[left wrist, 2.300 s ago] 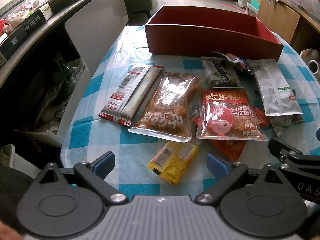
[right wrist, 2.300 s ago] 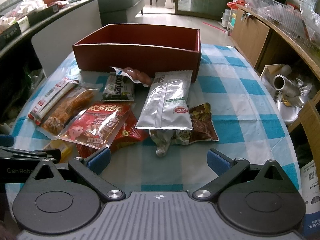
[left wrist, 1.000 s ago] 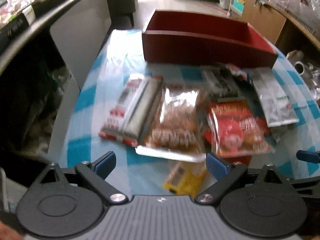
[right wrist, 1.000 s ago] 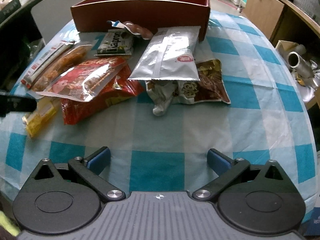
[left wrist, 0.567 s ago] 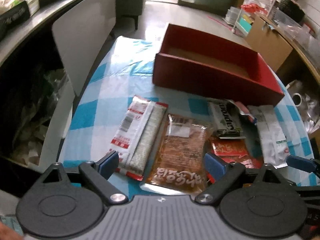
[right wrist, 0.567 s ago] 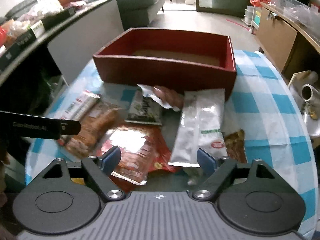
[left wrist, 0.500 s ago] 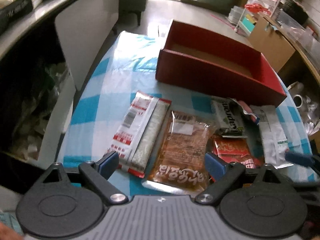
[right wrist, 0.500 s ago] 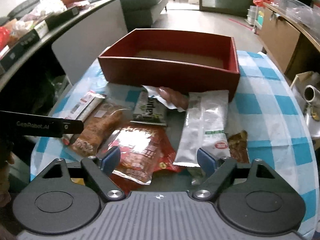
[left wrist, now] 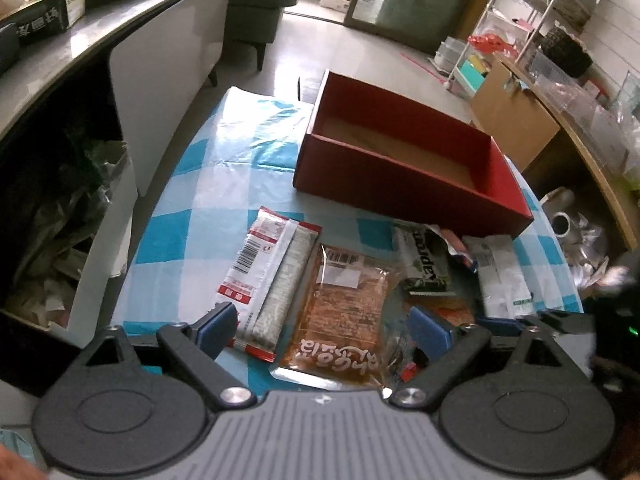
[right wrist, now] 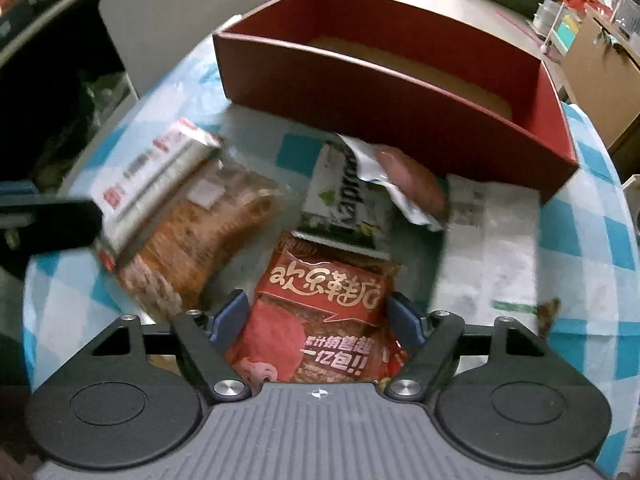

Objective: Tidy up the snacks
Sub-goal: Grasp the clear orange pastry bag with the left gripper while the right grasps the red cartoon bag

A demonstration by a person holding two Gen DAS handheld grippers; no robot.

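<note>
Several snack packs lie on a blue-checked tablecloth (left wrist: 176,240) in front of an empty red box (left wrist: 404,168), also in the right wrist view (right wrist: 392,80). My left gripper (left wrist: 322,330) is open above a clear pack of orange-brown snacks (left wrist: 344,312) and a long white-and-red pack (left wrist: 266,276). My right gripper (right wrist: 316,320) is open, low over a red pack with white characters (right wrist: 324,320). A green-and-white pack (right wrist: 344,204), a sausage (right wrist: 412,180) and a white pack (right wrist: 496,248) lie behind it.
A grey counter (left wrist: 60,52) with boxes stands on the left, above a dark gap with bags (left wrist: 48,216). A wooden cabinet (left wrist: 520,128) and shelves stand at the right. The left gripper's finger (right wrist: 44,220) shows at the right wrist view's left edge.
Both grippers have moved forward and lower over the snacks. My right gripper has dropped close over the red pack and narrowed a little. The snacks have not moved.
</note>
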